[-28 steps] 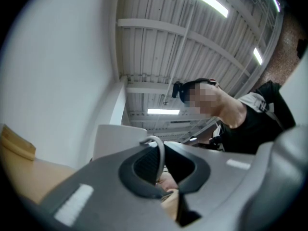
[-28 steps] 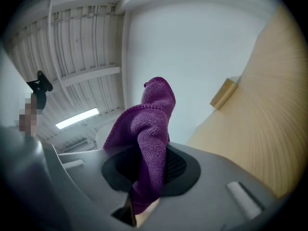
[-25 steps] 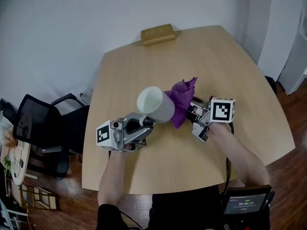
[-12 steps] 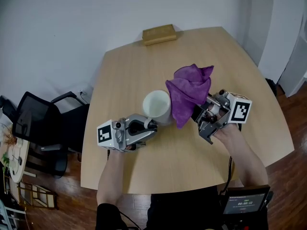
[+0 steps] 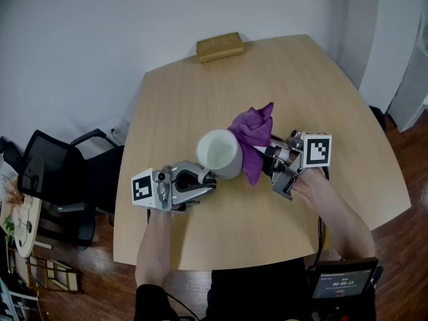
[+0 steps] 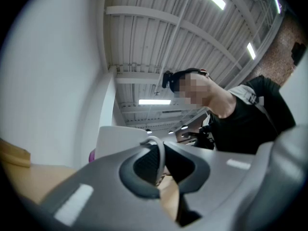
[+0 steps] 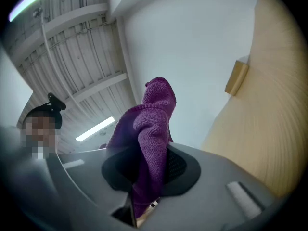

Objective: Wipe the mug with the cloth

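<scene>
A white mug [image 5: 219,154] is held off the table with its mouth tilted up and to the left. My left gripper [image 5: 206,177] is shut on the mug's handle [image 6: 159,152], which runs between the dark pads. A purple cloth [image 5: 253,138] presses against the mug's right side. My right gripper [image 5: 267,155] is shut on that cloth [image 7: 147,148], which bunches up between its pads and stands above them. In the left gripper view the mug's white wall [image 6: 118,139] rises just beyond the jaws.
The light wooden table [image 5: 200,92] carries a small tan box [image 5: 219,46] at its far edge. A black office chair [image 5: 57,179] stands on the floor to the left. A person's head and dark shirt [image 6: 240,119] show in the left gripper view.
The right gripper lifted the cloth up and to the right, then brought it back down against the mug's side. The mug stays in the left gripper and has tipped slightly.
</scene>
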The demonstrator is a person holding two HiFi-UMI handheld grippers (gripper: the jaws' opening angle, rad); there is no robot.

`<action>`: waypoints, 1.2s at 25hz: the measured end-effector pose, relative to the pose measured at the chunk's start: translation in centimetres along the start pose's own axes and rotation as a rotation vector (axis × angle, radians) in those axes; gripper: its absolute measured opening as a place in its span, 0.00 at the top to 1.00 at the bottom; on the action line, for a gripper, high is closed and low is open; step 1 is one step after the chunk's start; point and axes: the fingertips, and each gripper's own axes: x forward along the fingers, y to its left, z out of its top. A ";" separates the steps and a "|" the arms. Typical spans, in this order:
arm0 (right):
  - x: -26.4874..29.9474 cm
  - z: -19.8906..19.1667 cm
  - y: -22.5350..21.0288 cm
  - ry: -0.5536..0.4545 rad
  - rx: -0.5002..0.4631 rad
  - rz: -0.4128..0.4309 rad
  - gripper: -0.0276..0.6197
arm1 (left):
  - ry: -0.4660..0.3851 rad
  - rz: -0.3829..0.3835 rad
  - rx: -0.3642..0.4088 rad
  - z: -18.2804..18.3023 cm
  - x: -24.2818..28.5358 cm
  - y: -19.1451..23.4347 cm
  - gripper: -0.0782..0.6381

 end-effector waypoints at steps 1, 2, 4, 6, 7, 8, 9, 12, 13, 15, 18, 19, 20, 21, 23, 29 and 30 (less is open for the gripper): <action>-0.1 -0.4 -0.7 0.012 0.010 -0.022 0.86 | 0.002 -0.007 0.001 0.0 -0.1 -0.1 0.84; -0.2 -0.8 -1.4 0.027 0.015 -0.049 0.86 | 0.000 -0.016 0.002 0.1 -0.1 -0.3 0.84; -0.3 -1.7 -2.6 0.070 0.009 -0.106 0.86 | -0.010 -0.037 0.005 0.4 -0.1 -0.7 0.83; -0.2 -2.8 -3.2 0.106 0.014 -0.132 0.86 | -0.015 -0.060 0.010 0.6 0.1 -1.2 0.83; -0.1 -3.1 -3.2 0.106 0.030 -0.127 0.86 | -0.013 -0.068 0.013 0.6 0.2 -1.3 0.83; 0.0 -3.1 -3.0 0.093 0.054 -0.111 0.86 | -0.013 -0.071 0.016 0.6 0.2 -1.4 0.83; 0.1 -2.9 -2.7 0.070 0.082 -0.082 0.86 | -0.013 -0.066 0.020 0.7 0.1 -1.3 0.83; 0.3 -2.0 -1.2 0.007 0.125 0.019 0.86 | 0.030 -0.034 0.043 0.3 -0.5 -0.8 0.82; 0.3 -1.8 -1.0 0.000 0.125 0.033 0.86 | 0.045 -0.026 0.052 0.2 -0.8 -0.6 0.83; 0.3 -1.7 -0.8 -0.006 0.134 0.053 0.86 | 0.069 -0.001 0.077 0.2 -1.3 -0.2 0.82; 0.1 -1.3 -0.6 -0.029 0.152 0.075 0.86 | 0.118 0.087 0.127 0.1 -2.3 1.2 0.81; 0.0 -1.2 -0.6 -0.038 0.152 0.079 0.86 | 0.131 0.115 0.135 0.0 -2.7 1.7 0.82; -0.1 -1.0 -0.6 -0.046 0.149 0.079 0.86 | 0.137 0.133 0.137 -0.2 -3.0 2.1 0.82; -0.2 -1.0 -0.6 -0.052 0.147 0.076 0.86 | 0.141 0.144 0.139 -0.3 -3.2 2.3 0.82; -0.3 -0.8 -0.9 -0.059 0.147 0.068 0.86 | 0.156 0.154 0.146 -0.5 -3.2 2.6 0.82; -0.5 -0.6 -0.8 -0.077 0.159 0.086 0.86 | 0.155 0.157 0.144 -0.3 -2.8 2.6 0.82; -0.5 -0.5 -0.7 -0.082 0.160 0.093 0.86 | 0.155 0.160 0.148 -0.1 -2.7 2.6 0.82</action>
